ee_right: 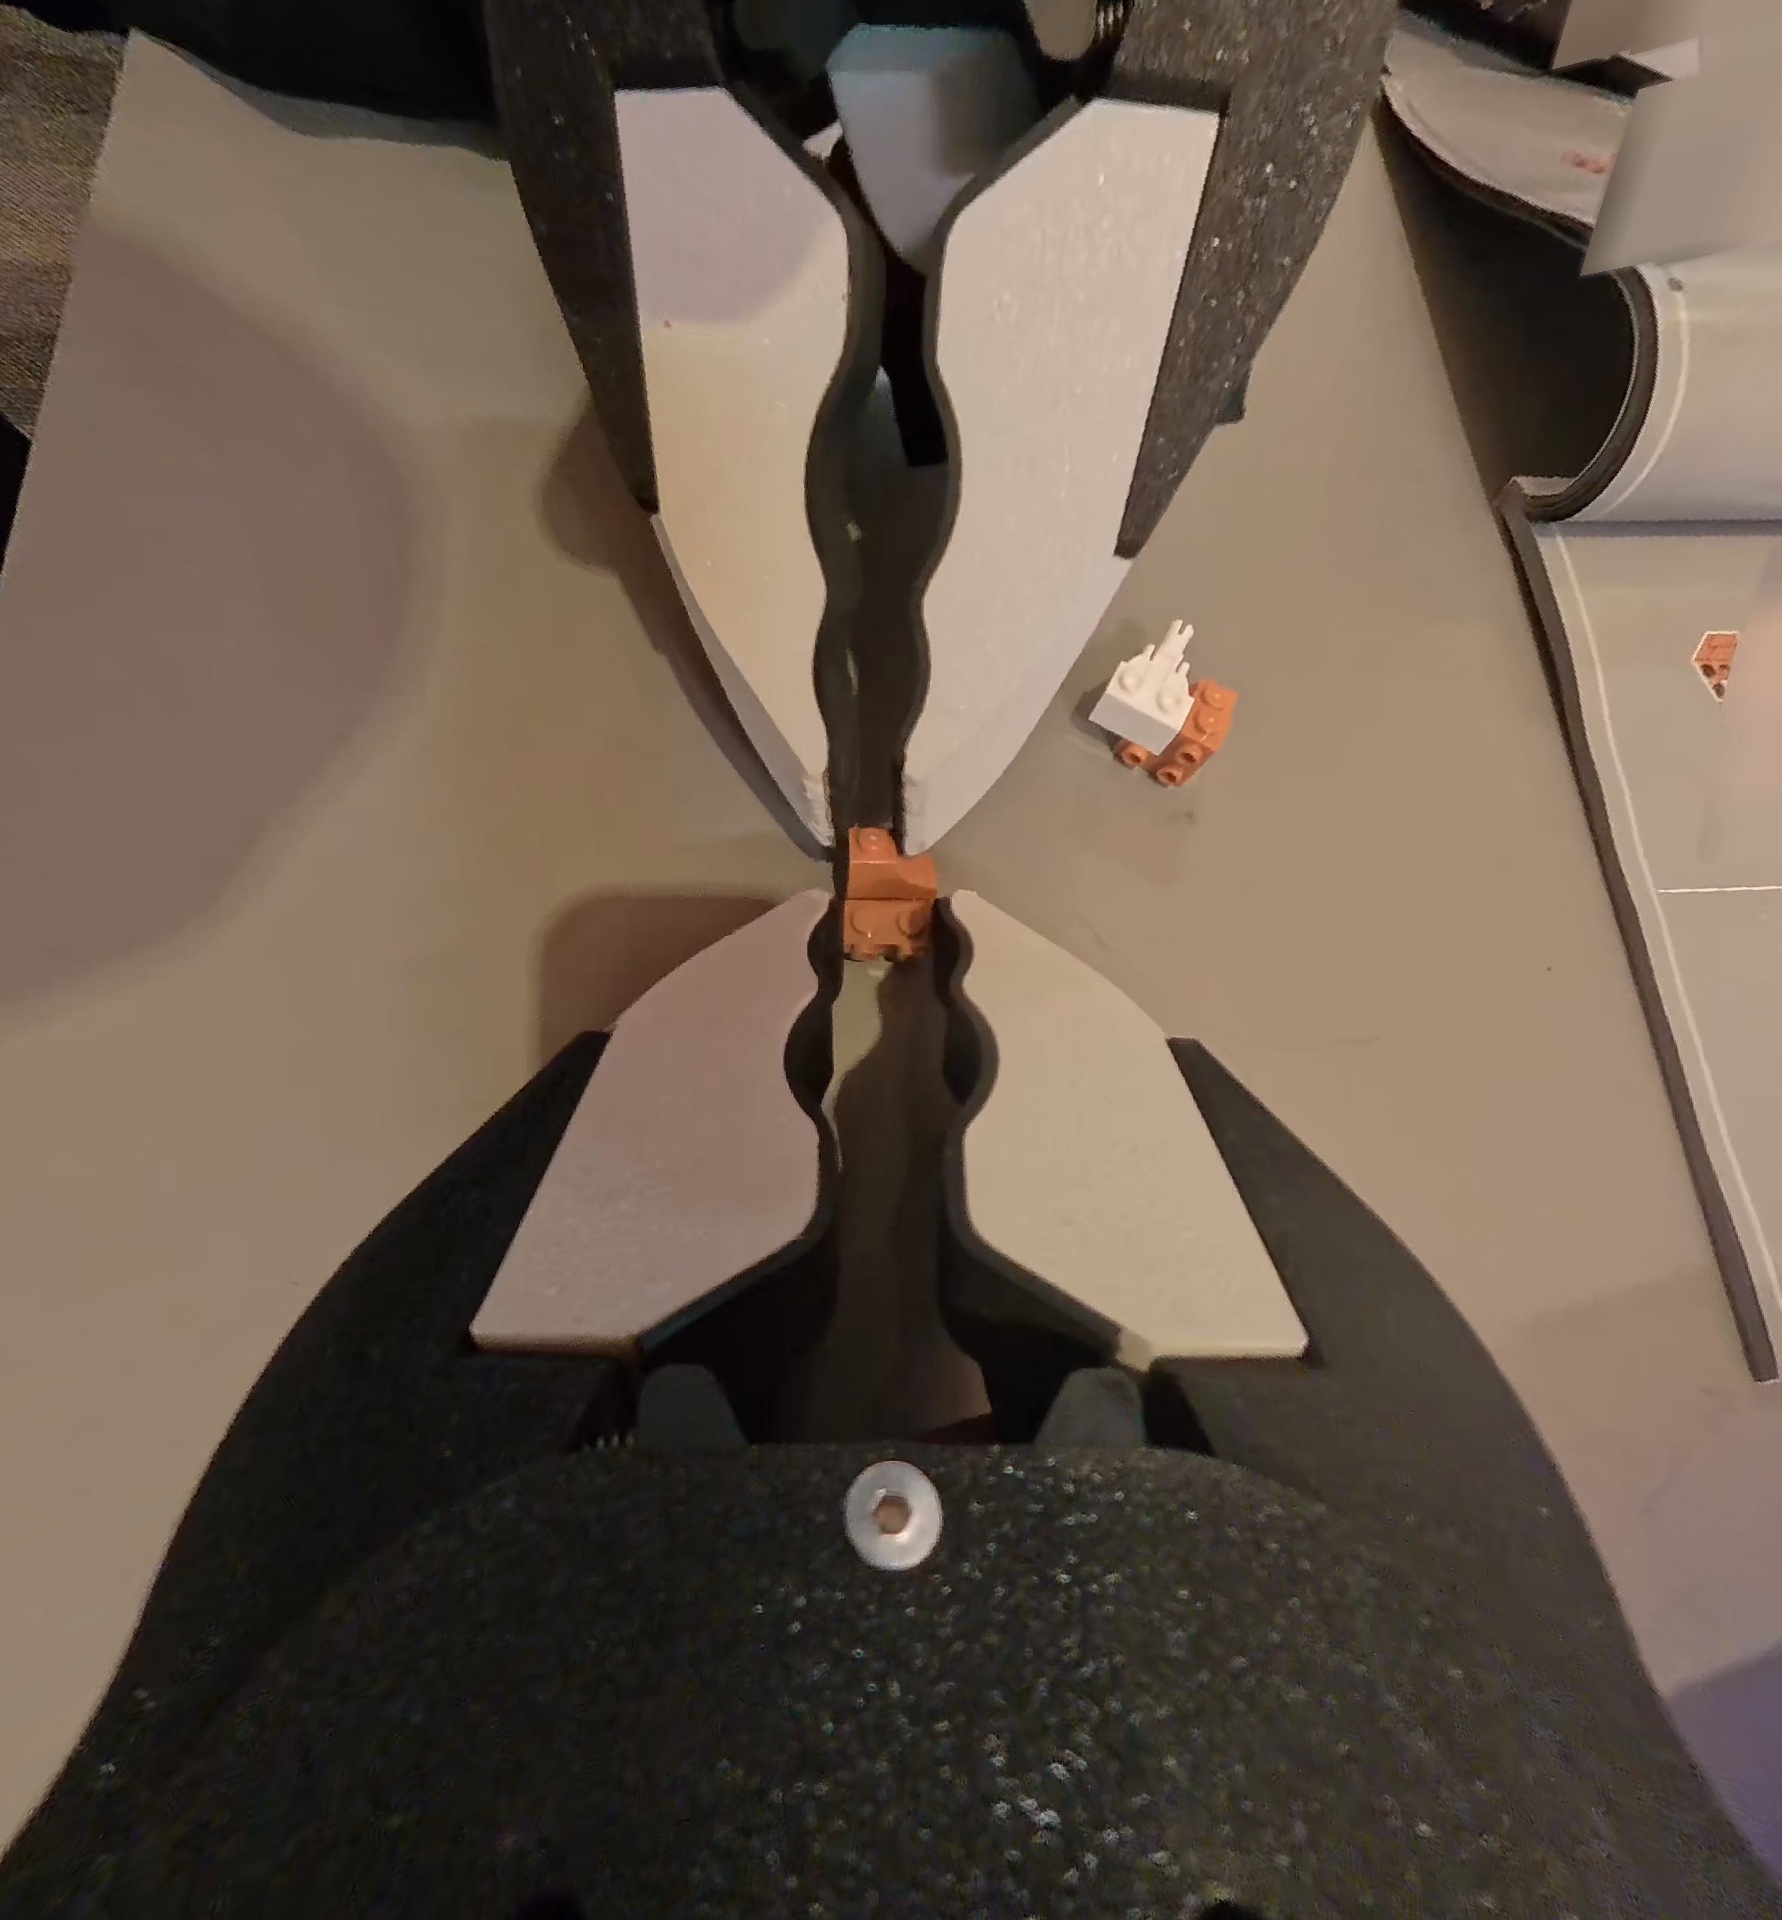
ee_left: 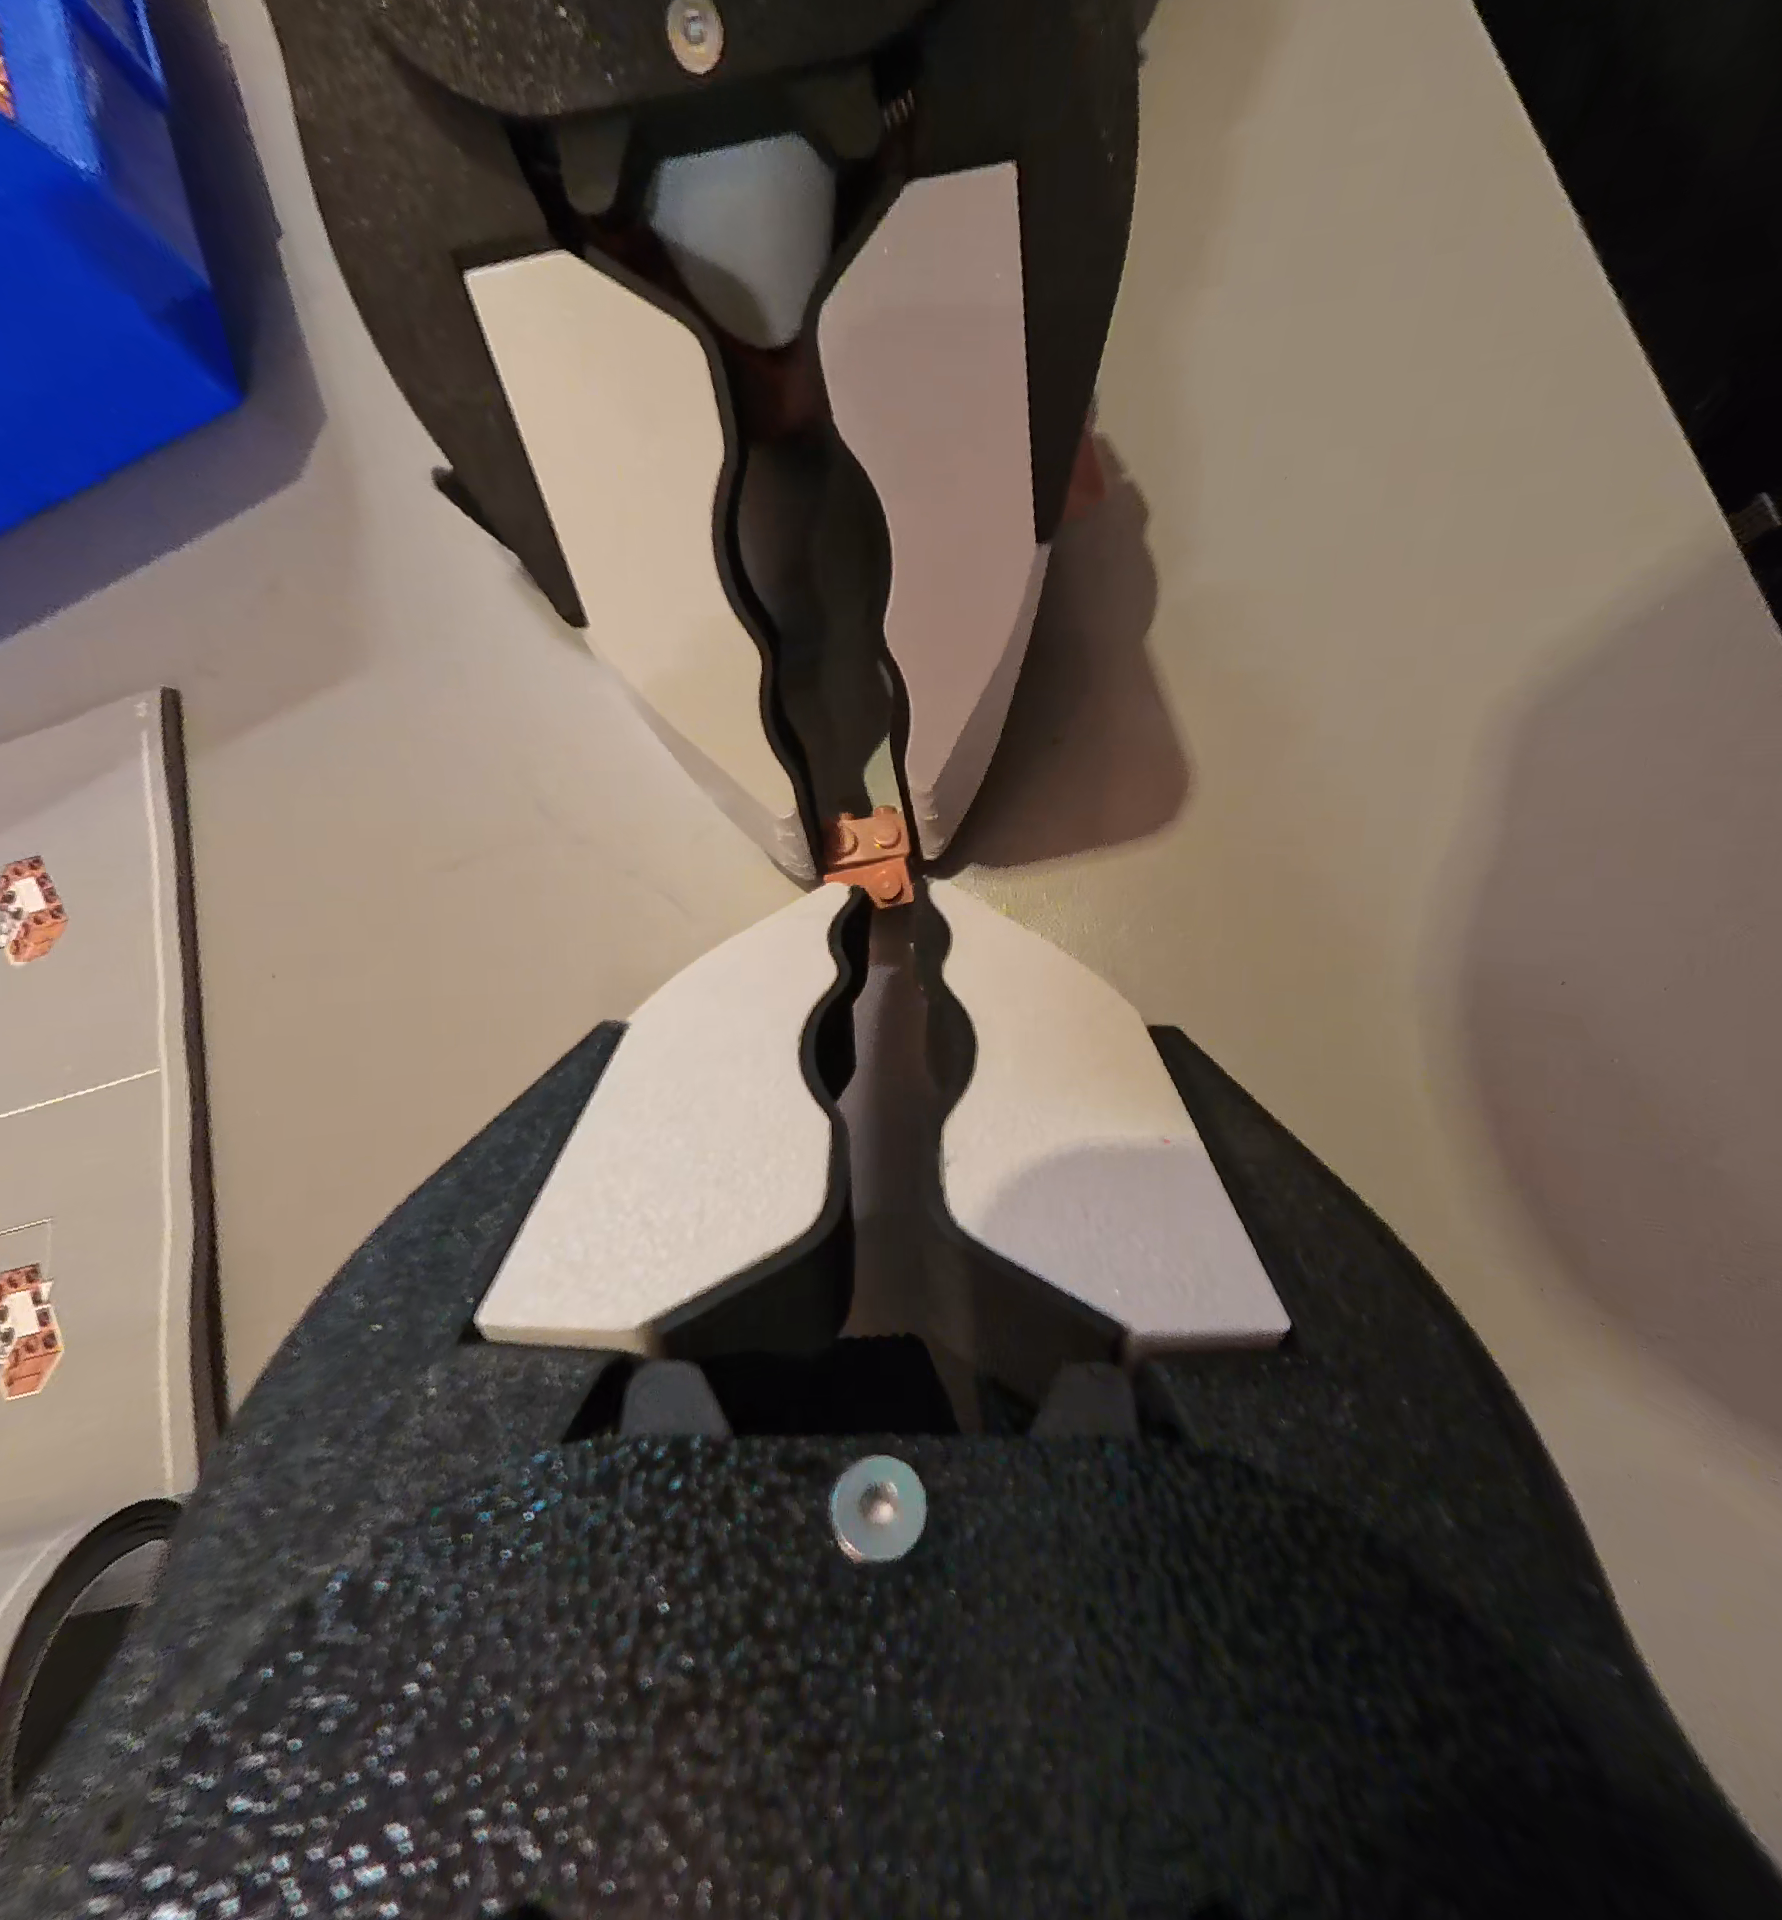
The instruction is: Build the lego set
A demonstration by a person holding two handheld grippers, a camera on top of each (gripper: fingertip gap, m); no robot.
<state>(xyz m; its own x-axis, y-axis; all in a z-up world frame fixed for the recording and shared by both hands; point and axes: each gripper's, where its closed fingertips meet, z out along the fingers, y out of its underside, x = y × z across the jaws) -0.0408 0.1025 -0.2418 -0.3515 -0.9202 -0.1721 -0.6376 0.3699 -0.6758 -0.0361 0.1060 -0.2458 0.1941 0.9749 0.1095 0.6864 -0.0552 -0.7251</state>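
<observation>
The table (ee_right: 243, 727) was a plain beige top, and it took up most of both views. Off on the left gripper's side sat a blue bin (ee_left: 45, 312), and near it a grey printed sheet (ee_left: 56, 987) with little brick drawings lay flat on the table.

The two grippers met nose to nose over the table. The right gripper (ee_right: 885, 940) was clamped on an orange brick (ee_right: 887, 928), pads squeezing it from both sides. The left gripper (ee_left: 885, 891) was pinched down on a smaller orange brick piece (ee_left: 885, 888), which was pressed right up against the other one, so the pair read as one little orange clump (ee_right: 885, 883) hanging between the fingertips, just above the tabletop.

Smallest bit: a tiny white and orange brick build (ee_right: 1162, 717) stood on the table by itself, near the left gripper's fingers but not touching them.
</observation>
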